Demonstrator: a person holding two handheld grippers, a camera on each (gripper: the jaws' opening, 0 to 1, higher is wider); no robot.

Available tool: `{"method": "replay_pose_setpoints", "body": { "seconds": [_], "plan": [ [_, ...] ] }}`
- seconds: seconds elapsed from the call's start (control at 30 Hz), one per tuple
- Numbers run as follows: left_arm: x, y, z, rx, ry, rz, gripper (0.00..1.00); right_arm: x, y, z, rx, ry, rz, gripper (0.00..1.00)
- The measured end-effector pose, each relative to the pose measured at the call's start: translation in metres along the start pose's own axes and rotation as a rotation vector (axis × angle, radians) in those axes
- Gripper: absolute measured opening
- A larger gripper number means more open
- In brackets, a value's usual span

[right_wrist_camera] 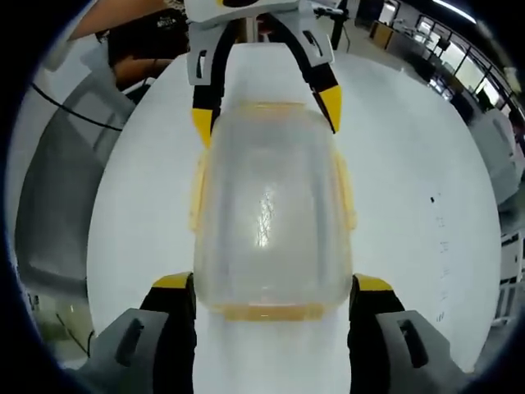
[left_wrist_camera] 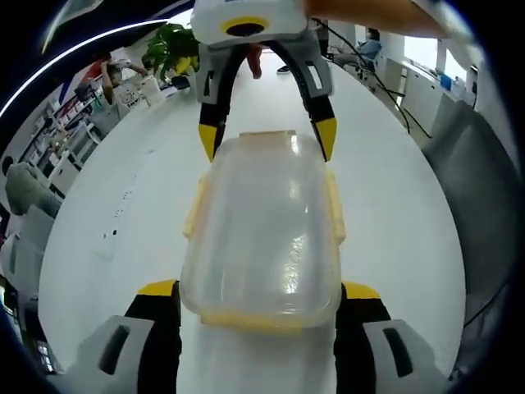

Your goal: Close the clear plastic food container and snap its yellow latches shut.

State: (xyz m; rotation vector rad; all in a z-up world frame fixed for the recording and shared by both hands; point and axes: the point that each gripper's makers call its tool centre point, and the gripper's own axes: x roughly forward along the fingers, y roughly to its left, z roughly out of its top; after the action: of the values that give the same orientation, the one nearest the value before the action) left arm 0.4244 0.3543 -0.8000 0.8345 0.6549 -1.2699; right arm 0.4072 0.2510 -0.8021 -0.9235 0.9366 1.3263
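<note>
A clear plastic food container (left_wrist_camera: 261,234) with its lid on lay on the white counter (left_wrist_camera: 115,213) at the centre of the left gripper view. Yellow latches (left_wrist_camera: 195,207) ran along its edges; whether each was snapped could not be determined. The left hand-held gripper (left_wrist_camera: 261,300) stood spread, its yellow-tipped jaws flanking the container's near end at the bottom of the frame. The right hand-held gripper (left_wrist_camera: 267,135) entered from the top, jaws likewise spread about the far end. In the right gripper view the arrangement was mirrored: right hand-held gripper (right_wrist_camera: 272,294) below, left hand-held gripper (right_wrist_camera: 267,115) above, container (right_wrist_camera: 269,215) between.
</note>
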Motion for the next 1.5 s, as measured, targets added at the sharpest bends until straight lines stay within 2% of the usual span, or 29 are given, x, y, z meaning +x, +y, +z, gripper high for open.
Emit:
{"method": "replay_pose_setpoints", "body": {
  "seconds": [0.13,0.47,1.2,1.33,1.5],
  "plan": [
    [0.001,0.005,0.000,-0.002,-0.003,0.002,0.74,0.001,-0.009,0.002,-0.003,0.004,-0.001,0.73],
    [0.003,0.014,-0.001,0.001,-0.005,0.006,0.74,0.000,-0.015,0.001,0.000,0.003,-0.005,0.73],
    [0.002,0.014,0.001,0.009,-0.013,0.020,0.74,0.001,-0.021,0.005,0.047,-0.022,-0.013,0.74],
    [-0.004,0.018,0.005,-0.019,-0.044,0.046,0.80,-0.001,-0.021,0.007,0.078,-0.043,-0.005,0.77],
    [-0.012,0.018,0.012,-0.069,-0.110,0.065,0.88,-0.006,-0.021,0.011,0.098,-0.078,-0.028,0.85]
  ]
}}
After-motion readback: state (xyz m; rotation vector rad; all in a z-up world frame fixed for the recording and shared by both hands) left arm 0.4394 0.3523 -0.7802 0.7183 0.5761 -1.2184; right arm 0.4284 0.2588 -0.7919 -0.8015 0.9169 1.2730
